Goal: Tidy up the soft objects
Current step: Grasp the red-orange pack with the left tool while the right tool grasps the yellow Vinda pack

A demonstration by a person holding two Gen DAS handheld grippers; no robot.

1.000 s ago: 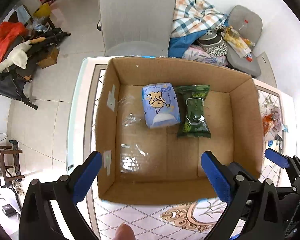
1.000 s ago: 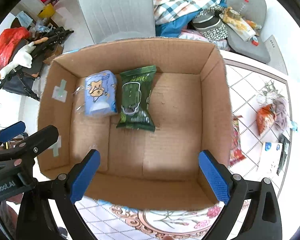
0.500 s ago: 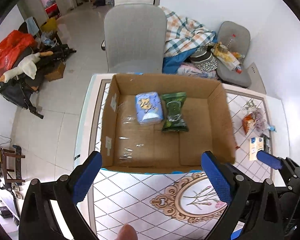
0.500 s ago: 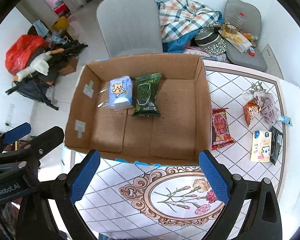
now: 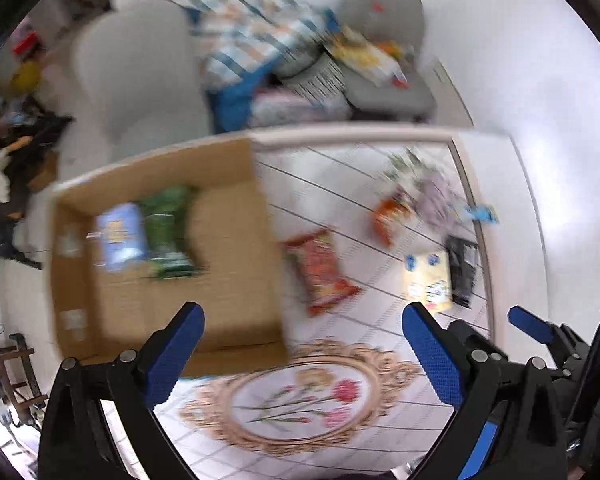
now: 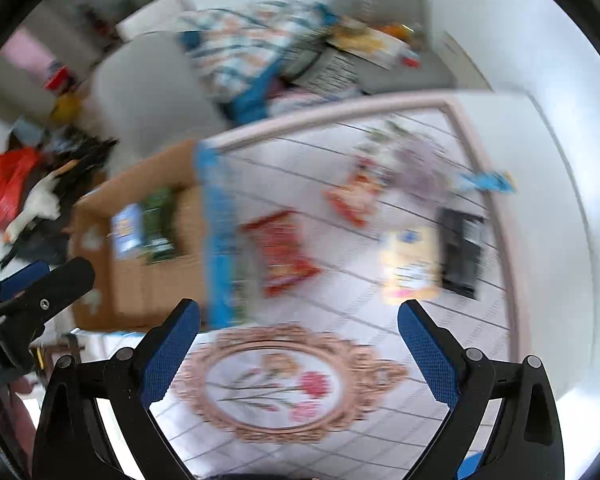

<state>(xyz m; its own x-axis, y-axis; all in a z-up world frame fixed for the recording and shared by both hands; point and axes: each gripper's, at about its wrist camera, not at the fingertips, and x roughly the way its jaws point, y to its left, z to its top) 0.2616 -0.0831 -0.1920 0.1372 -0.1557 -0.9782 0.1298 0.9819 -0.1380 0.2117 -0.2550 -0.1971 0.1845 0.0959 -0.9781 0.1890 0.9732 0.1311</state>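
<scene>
Both views are smeared with blur, so fine detail is lost.

My left gripper (image 5: 302, 354) is spread wide and holds nothing; it hangs over the tiled table (image 5: 340, 184) above the oval floral medallion (image 5: 300, 398). My right gripper (image 6: 298, 350) is likewise released and bare, over the same medallion (image 6: 284, 386). The right tool's blue tip shows at the lower right edge of the left view, and the left tool's blue tip and black arm sit at the left edge of the right view.

Cardboard box (image 5: 228, 272) — on the left part of the table, open top. Inside, at the far end, 2 soft packs lie side by side and seem to touch: a light blue pack (image 5: 120, 236) on the left, a green pack (image 5: 166, 232) on the right. The rest of the box floor is bare cardboard.

Outside the box, on the tiles:
- red snack pack (image 5: 320, 272), just beside the box's right wall
- orange pack (image 5: 392, 212), farther back, next to a pale crumpled bundle (image 5: 436, 196)
- yellow pack (image 5: 428, 280) touching a black pack (image 5: 462, 270), near the table's right edge
- small blue wrapper (image 5: 480, 213) by the far right rim

Beyond the table: a grey chair (image 5: 140, 76) and a plaid cloth heap (image 5: 252, 40).
</scene>
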